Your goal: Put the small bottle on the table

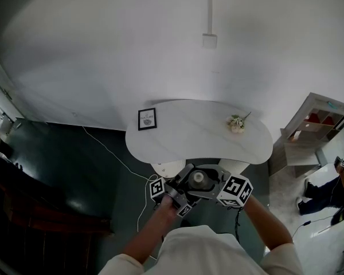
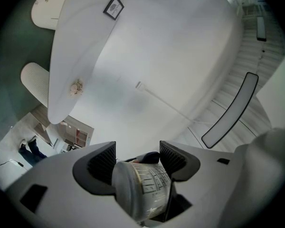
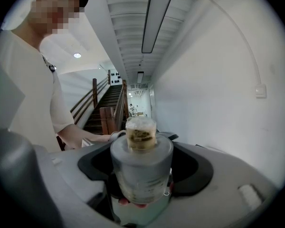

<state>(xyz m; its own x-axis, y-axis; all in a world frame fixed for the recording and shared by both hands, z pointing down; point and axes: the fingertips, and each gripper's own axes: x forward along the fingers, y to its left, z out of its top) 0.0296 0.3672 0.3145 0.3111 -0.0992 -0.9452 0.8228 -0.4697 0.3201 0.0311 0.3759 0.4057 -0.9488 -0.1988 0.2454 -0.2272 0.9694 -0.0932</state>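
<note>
The small bottle (image 1: pixel 198 178), grey-white with a printed label and a pale cap, is held in the air just in front of the table's near edge. My left gripper (image 1: pixel 182 187) and right gripper (image 1: pixel 214 183) meet at it from either side. In the left gripper view the bottle (image 2: pixel 141 186) lies between the ribbed pads (image 2: pixel 103 161), which press on its sides. In the right gripper view the bottle (image 3: pixel 141 167) stands cap-up and fills the gap between the jaws of the right gripper (image 3: pixel 142 164). The white oval table (image 1: pixel 189 139) lies beyond it.
A small black picture frame (image 1: pixel 147 119) stands at the table's left end and a little flower sprig (image 1: pixel 236 123) lies at its right. White stools (image 1: pixel 167 168) sit under the near edge. A cable (image 1: pixel 112 153) runs over the dark floor. A shelf unit (image 1: pixel 315 125) stands at the right.
</note>
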